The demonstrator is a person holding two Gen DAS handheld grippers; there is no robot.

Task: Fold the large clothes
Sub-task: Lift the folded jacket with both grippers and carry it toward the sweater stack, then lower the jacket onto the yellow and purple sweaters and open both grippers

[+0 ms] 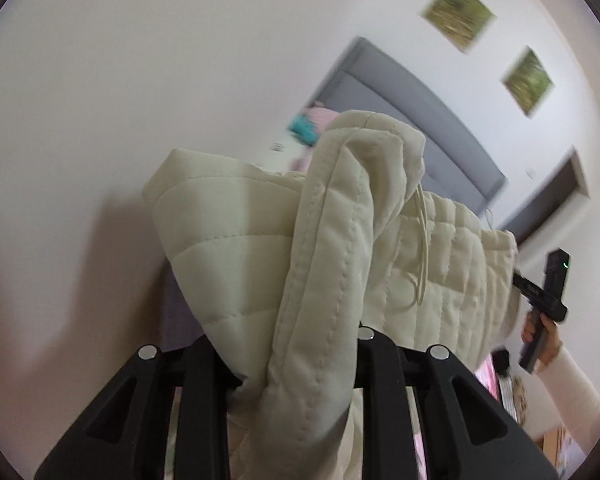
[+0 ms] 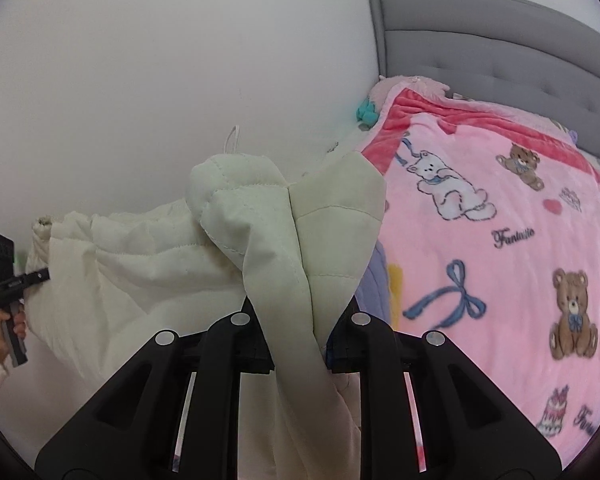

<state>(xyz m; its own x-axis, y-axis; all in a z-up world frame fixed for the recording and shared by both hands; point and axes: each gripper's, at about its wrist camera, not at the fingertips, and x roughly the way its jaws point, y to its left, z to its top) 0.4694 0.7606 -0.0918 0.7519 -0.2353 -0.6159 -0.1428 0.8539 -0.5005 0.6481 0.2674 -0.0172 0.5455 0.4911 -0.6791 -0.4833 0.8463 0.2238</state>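
Cream-coloured quilted padded jacket [image 1: 332,240] hangs stretched between the two grippers, lifted clear of the bed. In the left wrist view, a thick stitched fold of it runs straight down between the fingers of the left gripper [image 1: 300,360], whose jaws are clamped on that fold; the rest of the garment spreads ahead and off to the right of the gripper, with a thin white drawcord [image 1: 422,248] dangling over it. At the far right end of the cloth, the right gripper [image 1: 518,280] is seen side-on, held by a hand [image 1: 540,336] in a white sleeve.

In the right wrist view, the right gripper [image 2: 300,344] pinches a seamed edge of the jacket between its fingers; the fabric rises directly ahead and billows away to the left. Right of this gripper lies a pink fleece blanket with teddy bears [image 2: 500,260], below a grey tufted headboard [image 2: 500,60].
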